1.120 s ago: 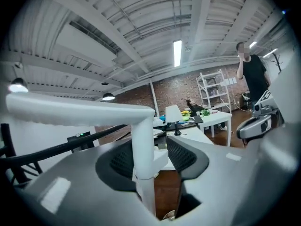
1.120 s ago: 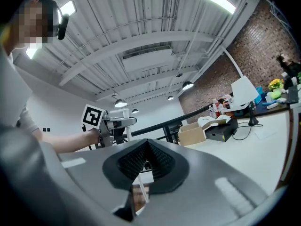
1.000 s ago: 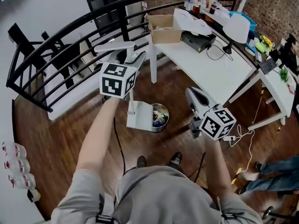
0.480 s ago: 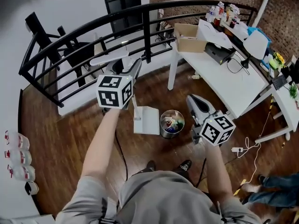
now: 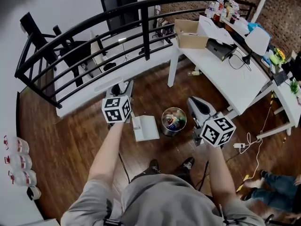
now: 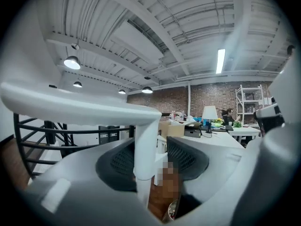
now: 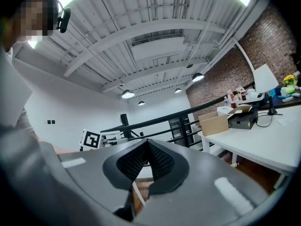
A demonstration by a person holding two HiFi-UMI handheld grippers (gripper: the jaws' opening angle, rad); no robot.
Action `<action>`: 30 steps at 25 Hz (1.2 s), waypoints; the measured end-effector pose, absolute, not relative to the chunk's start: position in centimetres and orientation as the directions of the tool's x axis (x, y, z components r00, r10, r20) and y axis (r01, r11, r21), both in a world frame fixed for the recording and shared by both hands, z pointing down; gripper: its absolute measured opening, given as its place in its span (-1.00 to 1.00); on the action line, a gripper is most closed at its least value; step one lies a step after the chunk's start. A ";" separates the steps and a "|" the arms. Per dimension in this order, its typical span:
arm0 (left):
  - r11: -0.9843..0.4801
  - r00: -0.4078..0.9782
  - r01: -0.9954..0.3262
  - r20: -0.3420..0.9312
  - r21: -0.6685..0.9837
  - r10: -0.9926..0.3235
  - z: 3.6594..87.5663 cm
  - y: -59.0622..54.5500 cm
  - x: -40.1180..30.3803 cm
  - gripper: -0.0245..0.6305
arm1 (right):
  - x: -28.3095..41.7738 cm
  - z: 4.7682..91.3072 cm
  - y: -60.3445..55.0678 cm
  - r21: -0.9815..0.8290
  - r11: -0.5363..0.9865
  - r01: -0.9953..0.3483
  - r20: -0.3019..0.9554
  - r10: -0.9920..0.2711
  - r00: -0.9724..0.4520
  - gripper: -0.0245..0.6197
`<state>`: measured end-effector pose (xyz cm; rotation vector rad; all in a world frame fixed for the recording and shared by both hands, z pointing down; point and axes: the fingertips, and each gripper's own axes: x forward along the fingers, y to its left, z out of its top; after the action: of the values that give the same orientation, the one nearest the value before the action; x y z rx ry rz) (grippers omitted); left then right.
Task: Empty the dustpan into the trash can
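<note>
A white long-handled dustpan (image 5: pixel 146 128) sits low beside the left of the round metal trash can (image 5: pixel 174 121), which holds colourful rubbish. My left gripper (image 5: pixel 125 85) is shut on the dustpan's handle (image 6: pixel 143 147), whose shaft runs down between the jaws and whose top bar crosses the left gripper view. A sliver of the trash can (image 6: pixel 173 212) shows below the jaws. My right gripper (image 5: pixel 197 104) hovers right of the can with its jaws shut and nothing in them. In the right gripper view, the right gripper (image 7: pixel 148 147) faces the railing.
A white desk (image 5: pixel 225 74) with a cardboard box (image 5: pixel 188 34) and clutter stands at the back right. A black railing (image 5: pixel 94 27) curves behind. Bottles (image 5: pixel 16 161) line the left edge. A power strip and cable (image 5: pixel 240 146) lie on the wooden floor, near another person's legs (image 5: pixel 277 192).
The left gripper has come down and drawn the dustpan leftward off the trash can's rim; the pan now sits beside the can. The right gripper stays about where it was.
</note>
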<state>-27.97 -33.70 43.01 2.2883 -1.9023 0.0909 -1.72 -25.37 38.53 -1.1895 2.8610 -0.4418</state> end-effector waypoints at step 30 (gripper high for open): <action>-0.051 0.113 -0.986 0.414 0.157 -0.903 63.2 -30.6 -30.7 -0.19 | -6.0 44.1 -24.0 -0.269 0.674 -0.688 0.236 -0.647 -0.725 -0.92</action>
<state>-30.71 -30.56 63.25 2.0030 -1.8360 0.2851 -6.02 -23.97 44.12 -1.1950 2.9841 -0.5601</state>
